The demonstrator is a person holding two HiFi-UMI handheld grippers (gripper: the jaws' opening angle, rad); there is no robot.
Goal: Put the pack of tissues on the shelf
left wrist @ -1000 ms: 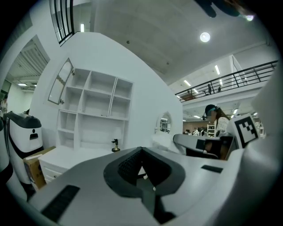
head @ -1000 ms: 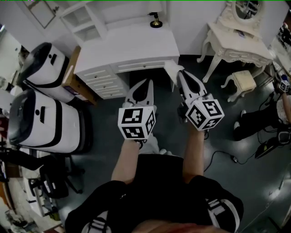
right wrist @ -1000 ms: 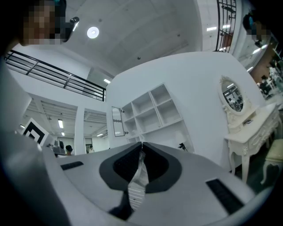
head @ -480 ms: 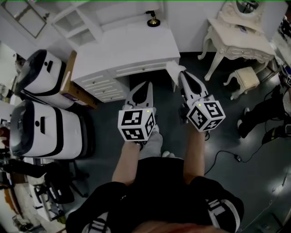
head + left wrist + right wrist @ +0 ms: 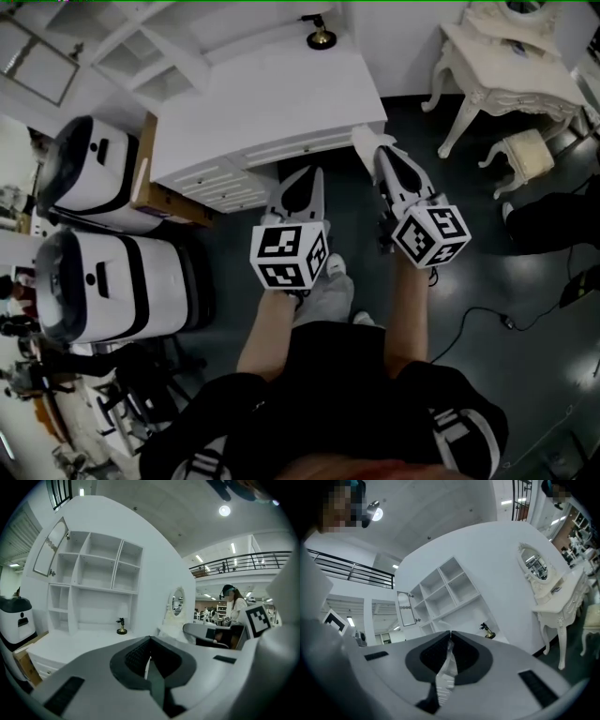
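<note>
- Pinching pack of tissues (image 5: 362, 141) by its wrapper in closed right gripper (image 5: 382, 155); left gripper (image 5: 309, 176) closed, empty.
- Needs carrying forward-left, over desk (image 5: 272, 94), to shelf (image 5: 141, 52).

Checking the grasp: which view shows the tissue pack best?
Head view: the pack of tissues shows its white outline beyond the right tool. The right gripper view shows only a crinkled strip pinched in its jaws; the left gripper view shows none clearly.

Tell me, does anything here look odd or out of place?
The pack of tissues is held only by a crinkled bit of its wrapper, pinched in the shut right claw. It sticks out past the tip near the desk's front corner. Nothing looks spilled or broken.
</note>
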